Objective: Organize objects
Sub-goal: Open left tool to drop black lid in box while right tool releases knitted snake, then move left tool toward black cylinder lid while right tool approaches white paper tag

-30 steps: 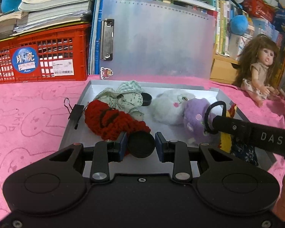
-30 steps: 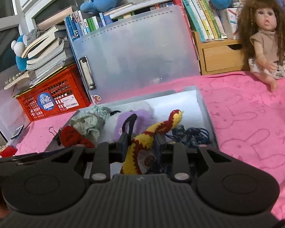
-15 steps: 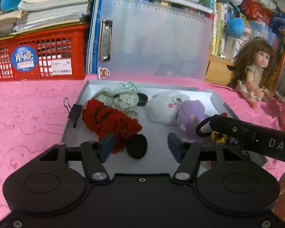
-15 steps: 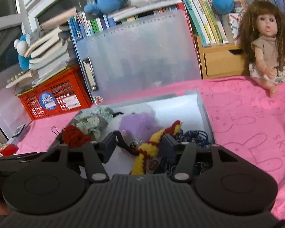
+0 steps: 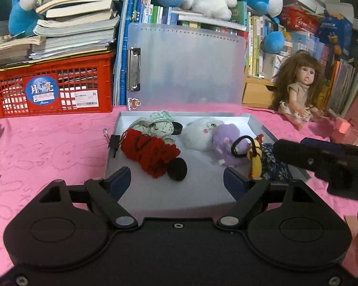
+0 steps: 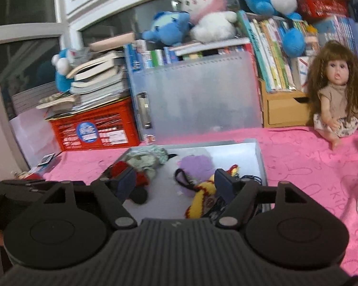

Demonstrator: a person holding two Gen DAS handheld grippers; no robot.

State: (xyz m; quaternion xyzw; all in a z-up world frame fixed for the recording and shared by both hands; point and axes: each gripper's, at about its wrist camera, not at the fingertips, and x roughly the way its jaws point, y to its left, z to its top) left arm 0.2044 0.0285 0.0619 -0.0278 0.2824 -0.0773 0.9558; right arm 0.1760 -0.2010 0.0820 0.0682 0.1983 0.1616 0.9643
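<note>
A grey tray on the pink cloth holds a red knitted toy, a black round lid, a green-white cloth toy, a white plush, a purple plush and a yellow-red knitted snake. My left gripper hangs over the tray's near edge, its jaws opening, with nothing pressed between them; the lid lies just beyond. My right gripper is also opening above the tray; the snake lies loose beside its right finger.
A frosted clipboard leans upright behind the tray. A red crate under stacked books stands at back left. A doll sits at back right by a wooden drawer box. A black binder clip lies at the tray's left edge.
Both grippers opened and drew back and upward. The left one let go of the black lid, the right one released the yellow-red snake; both things now lie in the tray.
</note>
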